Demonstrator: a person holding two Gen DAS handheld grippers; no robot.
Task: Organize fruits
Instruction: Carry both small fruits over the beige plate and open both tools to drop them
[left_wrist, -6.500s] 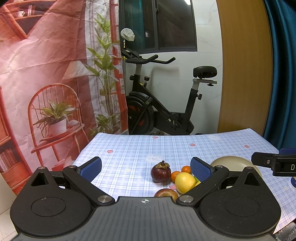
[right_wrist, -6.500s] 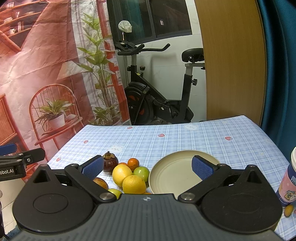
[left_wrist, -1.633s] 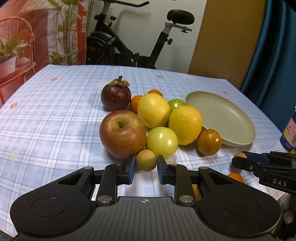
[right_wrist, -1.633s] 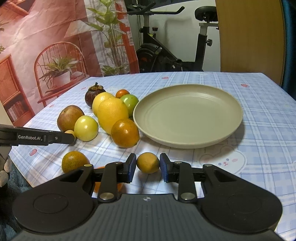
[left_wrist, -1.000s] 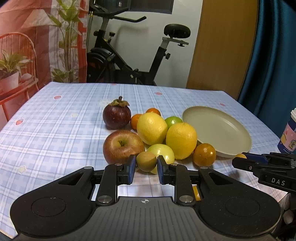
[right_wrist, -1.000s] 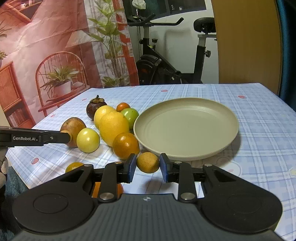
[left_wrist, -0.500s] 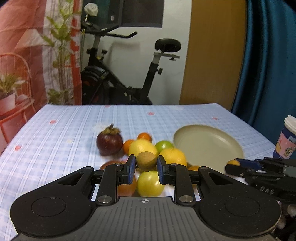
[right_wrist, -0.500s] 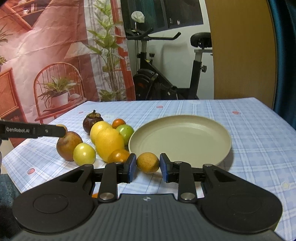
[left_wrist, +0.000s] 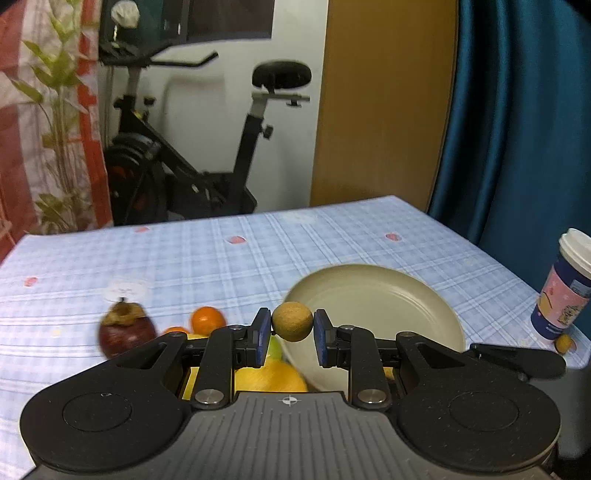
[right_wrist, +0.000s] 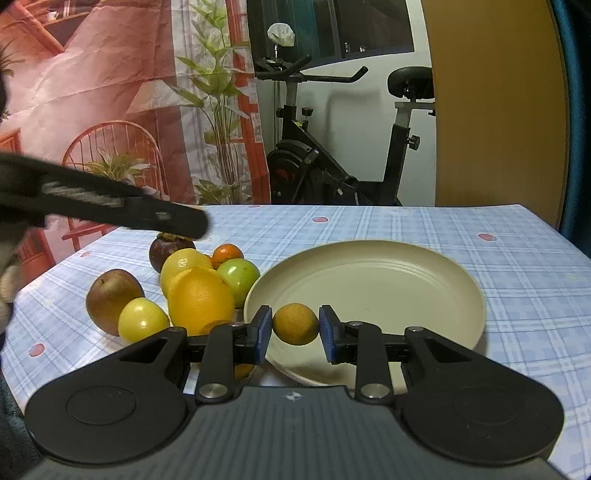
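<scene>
checked tablecloth (left_wrist: 332, 251) | left gripper (left_wrist: 291, 328) pinching longan (left_wrist: 291, 320), now lifted over plate (left_wrist: 388, 295) | right gripper (right_wrist: 295, 328) pinching kumquat (right_wrist: 295, 324)

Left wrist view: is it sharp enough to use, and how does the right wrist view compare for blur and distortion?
Left wrist view: motion blur smears the mangosteen and tablecloth, while the small brown fruit in the left gripper stays crisp. Right wrist view: plate and fruit pile sharp, only the other gripper's finger crossing at left is smeared. Both views show fisheye bending at the edges.
</scene>
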